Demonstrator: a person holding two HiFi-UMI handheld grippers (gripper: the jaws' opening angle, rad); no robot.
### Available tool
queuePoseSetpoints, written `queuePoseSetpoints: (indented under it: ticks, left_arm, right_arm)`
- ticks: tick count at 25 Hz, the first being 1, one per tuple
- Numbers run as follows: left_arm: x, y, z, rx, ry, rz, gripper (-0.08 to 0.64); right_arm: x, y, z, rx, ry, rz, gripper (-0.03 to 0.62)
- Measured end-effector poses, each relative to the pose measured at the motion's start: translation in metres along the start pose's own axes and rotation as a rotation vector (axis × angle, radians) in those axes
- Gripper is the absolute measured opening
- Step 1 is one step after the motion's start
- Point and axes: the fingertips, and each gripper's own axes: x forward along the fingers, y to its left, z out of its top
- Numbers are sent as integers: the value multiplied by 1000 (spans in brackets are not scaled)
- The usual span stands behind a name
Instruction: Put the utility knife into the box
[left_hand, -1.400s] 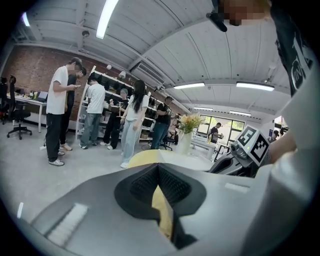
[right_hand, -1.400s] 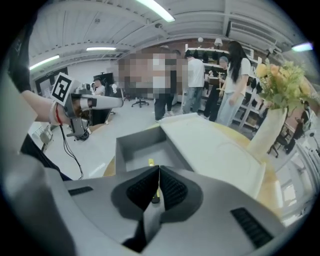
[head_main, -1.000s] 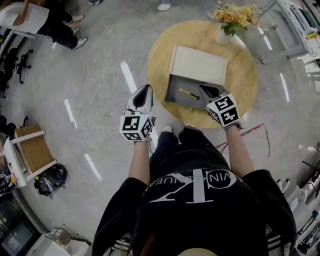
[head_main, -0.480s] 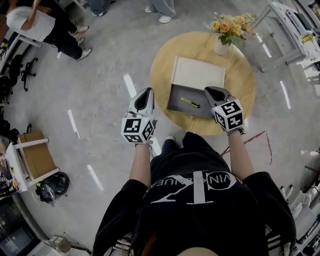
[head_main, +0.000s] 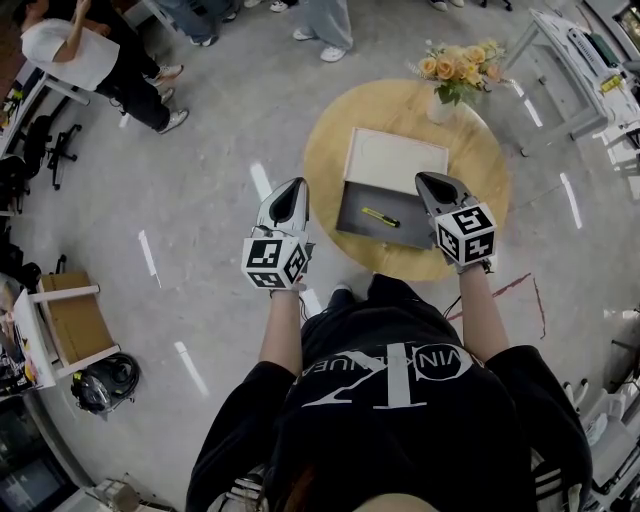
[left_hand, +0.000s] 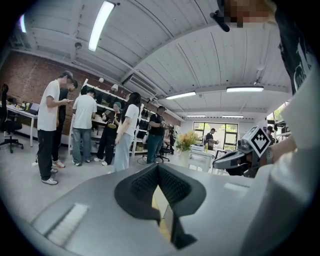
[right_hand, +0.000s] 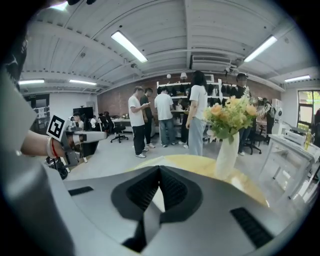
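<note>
A yellow utility knife (head_main: 380, 217) lies inside the open grey box (head_main: 361, 227) on the round wooden table (head_main: 480, 190). The box's pale lid (head_main: 397, 160) stands open behind it. My right gripper (head_main: 428, 181) hovers shut over the box's right edge, just right of the knife, with nothing between its jaws (right_hand: 160, 172). My left gripper (head_main: 296, 186) is held shut and empty off the table's left edge, over the floor (left_hand: 158, 167). Each gripper shows in the other's view: the right gripper (left_hand: 235, 158) and the left gripper (right_hand: 82, 136).
A white vase of yellow flowers (head_main: 447, 72) stands at the table's far side, also seen close by as a vase (right_hand: 226, 152). Several people (left_hand: 85, 127) stand by shelves beyond. A white desk (head_main: 585, 60) is at the far right, and a wooden stool (head_main: 62, 310) at the left.
The knife stays in the box throughout. The right gripper has drifted a little right and away from the knife. The left gripper holds its place; both remain shut.
</note>
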Motion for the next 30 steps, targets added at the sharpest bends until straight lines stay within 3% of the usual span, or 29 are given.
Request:
queuePoseSetpoints:
  ticks: [30]
  left_arm:
    - [7, -15, 37, 35, -80, -19, 6]
  right_arm:
    - [-35, -23, 37, -9, -158, -49, 14]
